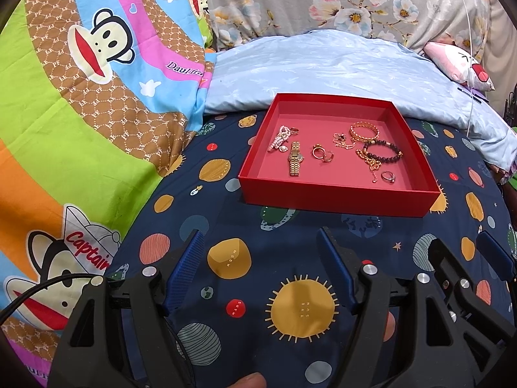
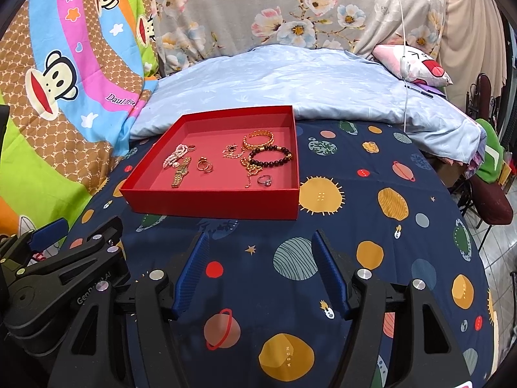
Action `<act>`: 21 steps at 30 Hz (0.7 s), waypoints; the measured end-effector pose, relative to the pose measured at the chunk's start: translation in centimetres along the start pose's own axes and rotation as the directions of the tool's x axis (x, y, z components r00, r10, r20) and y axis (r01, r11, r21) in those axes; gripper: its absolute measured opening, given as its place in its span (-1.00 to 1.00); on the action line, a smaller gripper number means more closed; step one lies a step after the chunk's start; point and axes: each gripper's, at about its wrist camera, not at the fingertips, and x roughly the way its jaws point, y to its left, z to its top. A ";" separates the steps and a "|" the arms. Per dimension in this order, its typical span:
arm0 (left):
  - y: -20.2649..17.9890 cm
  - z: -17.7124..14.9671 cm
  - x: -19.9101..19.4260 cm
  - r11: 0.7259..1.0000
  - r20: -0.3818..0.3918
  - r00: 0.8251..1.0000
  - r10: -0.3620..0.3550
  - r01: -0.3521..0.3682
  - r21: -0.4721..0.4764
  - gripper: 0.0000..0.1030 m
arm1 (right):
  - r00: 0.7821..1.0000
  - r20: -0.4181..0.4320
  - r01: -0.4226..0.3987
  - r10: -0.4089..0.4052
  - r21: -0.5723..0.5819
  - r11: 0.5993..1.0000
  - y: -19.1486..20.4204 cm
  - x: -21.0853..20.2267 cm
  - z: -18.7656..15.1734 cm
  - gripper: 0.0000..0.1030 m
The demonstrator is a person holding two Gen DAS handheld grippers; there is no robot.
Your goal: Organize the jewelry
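A red tray (image 1: 339, 199) (image 2: 210, 205) sits on a dark blue planet-print cloth. In it lie a gold watch (image 1: 295, 158) (image 2: 181, 171), a pearl piece (image 1: 281, 137) (image 2: 176, 155), gold rings (image 1: 321, 153) (image 2: 204, 164), a gold bangle (image 1: 363, 131) (image 2: 258, 139), a dark bead bracelet (image 1: 383, 152) (image 2: 269, 156), gold chains (image 1: 370, 160) (image 2: 248, 166) and a silver ring (image 1: 388, 177) (image 2: 265, 180). My left gripper (image 1: 260, 236) is open and empty, in front of the tray. My right gripper (image 2: 260, 237) is open and empty, in front of the tray's right corner; it also shows at the right edge of the left wrist view (image 1: 465, 242).
A light blue pillow (image 1: 323, 68) (image 2: 290, 80) lies behind the tray. A bright cartoon blanket (image 1: 80, 97) (image 2: 58, 64) is piled at the left. A pink plush pillow (image 1: 458, 64) (image 2: 416, 64) and a white cable (image 2: 404, 64) are at the back right.
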 end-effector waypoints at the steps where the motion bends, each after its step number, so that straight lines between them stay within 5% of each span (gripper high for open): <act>1: 0.2 0.0 0.0 1.000 0.000 1.000 0.008 -0.008 -0.002 0.42 | 1.000 0.002 0.003 -0.003 0.001 1.000 -0.1 0.0 0.1 0.33; 3: 0.2 0.0 -0.3 1.000 0.005 1.000 0.018 -0.017 -0.009 0.53 | 1.000 0.005 0.003 -0.003 0.008 1.000 -0.2 -0.3 0.2 0.36; 21: 0.6 0.0 -0.3 0.999 -0.011 0.999 0.032 -0.032 -0.029 0.57 | 1.000 0.004 0.030 -0.030 0.009 1.000 0.1 -0.3 0.1 0.50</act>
